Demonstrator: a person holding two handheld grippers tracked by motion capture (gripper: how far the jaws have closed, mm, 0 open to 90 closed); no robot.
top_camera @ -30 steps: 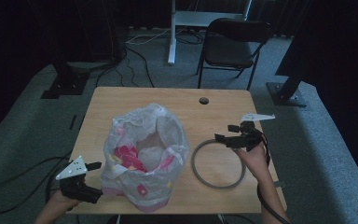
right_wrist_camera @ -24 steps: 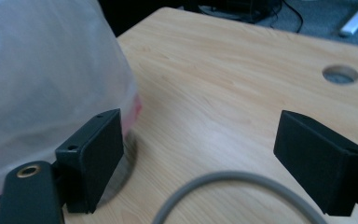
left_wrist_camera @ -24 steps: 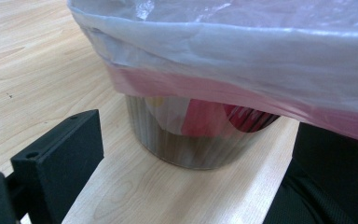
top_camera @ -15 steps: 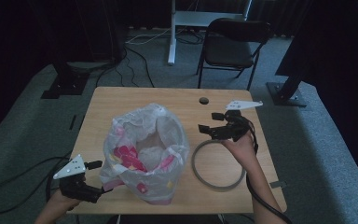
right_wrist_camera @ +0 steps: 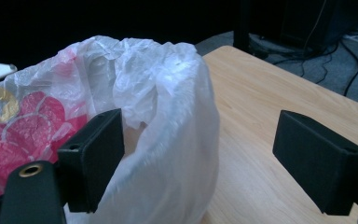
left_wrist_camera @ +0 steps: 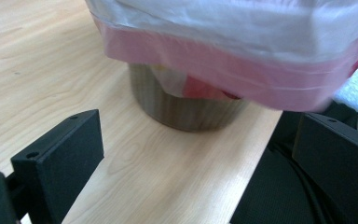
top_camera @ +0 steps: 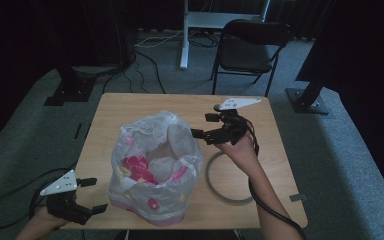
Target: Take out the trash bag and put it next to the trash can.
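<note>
Bag (top_camera: pixel 155 167) is the job here, a thin white plastic one with red and pink print, draped over a round bin (left_wrist_camera: pixel 186 109) near the front edge of the table (top_camera: pixel 130 107). From what I can see its mouth is spread open and the plastic hangs down over the bin's sides, so I'd say the lining is mostly done. What's left looks like securing the rim, probably with the hoop (top_camera: pixel 232 180) lying flat just right of the bag.

My right gripper (top_camera: pixel 206 125) is up at the bag's right rim, jaws wide apart and holding nothing, with 1 jaw close against the plastic. My left gripper (top_camera: pixel 92 195) sits low at the bag's left front, jaws also spread and empty, pointed at the bin's base.

Compared with half a second ago, my right gripper has swung in from above the hoop toward the bag's rim. The left one has barely shifted, and the bag and hoop haven't moved.
</note>
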